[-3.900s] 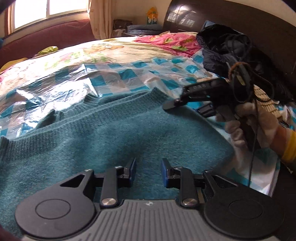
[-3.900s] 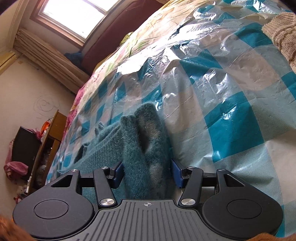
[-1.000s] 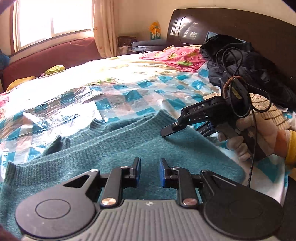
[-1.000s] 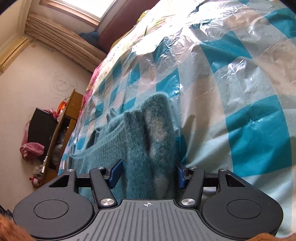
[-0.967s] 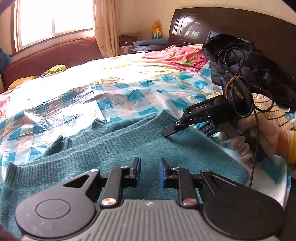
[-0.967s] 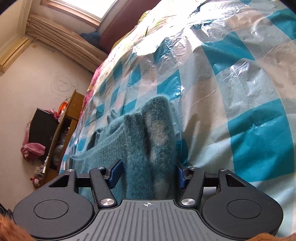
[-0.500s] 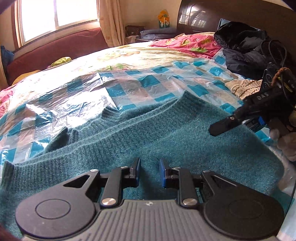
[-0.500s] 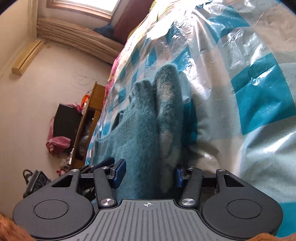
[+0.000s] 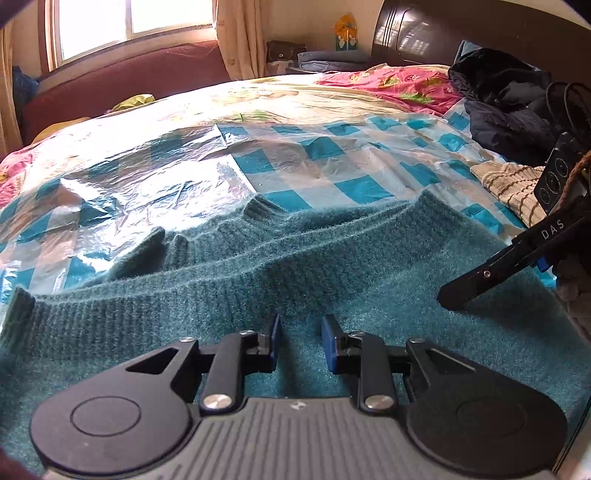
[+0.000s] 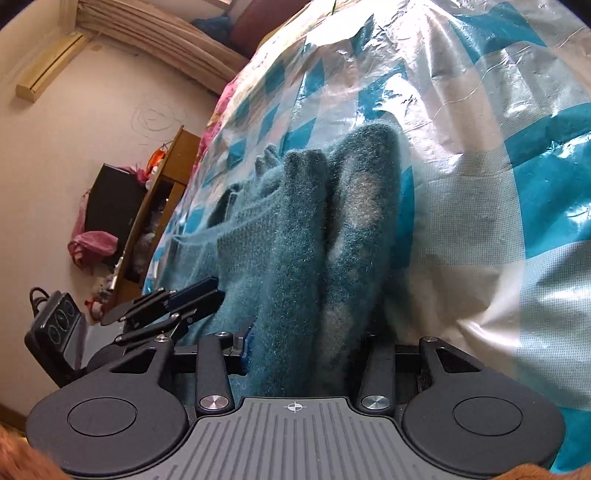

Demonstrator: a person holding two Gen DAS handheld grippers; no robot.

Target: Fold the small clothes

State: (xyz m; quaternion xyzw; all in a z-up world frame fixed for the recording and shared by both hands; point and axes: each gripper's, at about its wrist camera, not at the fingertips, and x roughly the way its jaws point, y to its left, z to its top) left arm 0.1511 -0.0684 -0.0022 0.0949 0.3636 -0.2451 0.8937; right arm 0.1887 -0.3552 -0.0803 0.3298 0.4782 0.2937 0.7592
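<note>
Right gripper (image 10: 306, 350) has a thick folded edge of the teal knit sweater (image 10: 314, 229) between its blue pads, and its jaws are closing on that bunched wool. In the left wrist view the same tool reaches in from the right, its black finger (image 9: 476, 280) resting on the sweater, with the white letters "DAS" readable on its side and a gloved hand (image 9: 576, 291) behind it.

Left gripper (image 9: 300, 343) hovers low over the sweater's body, its jaws opening, with a narrow gap between the blue pads and only the knit surface showing beneath them, nothing pinched.

Spread flat, the sweater lies on a blue-and-white checked plastic sheet (image 9: 332, 166) that covers the bed, its ribbed collar toward the far side. Just beyond its right shoulder sits a cream striped knit (image 9: 513, 188), and behind that a heap of dark clothing (image 9: 506, 99) against the dark headboard (image 9: 461, 33).
</note>
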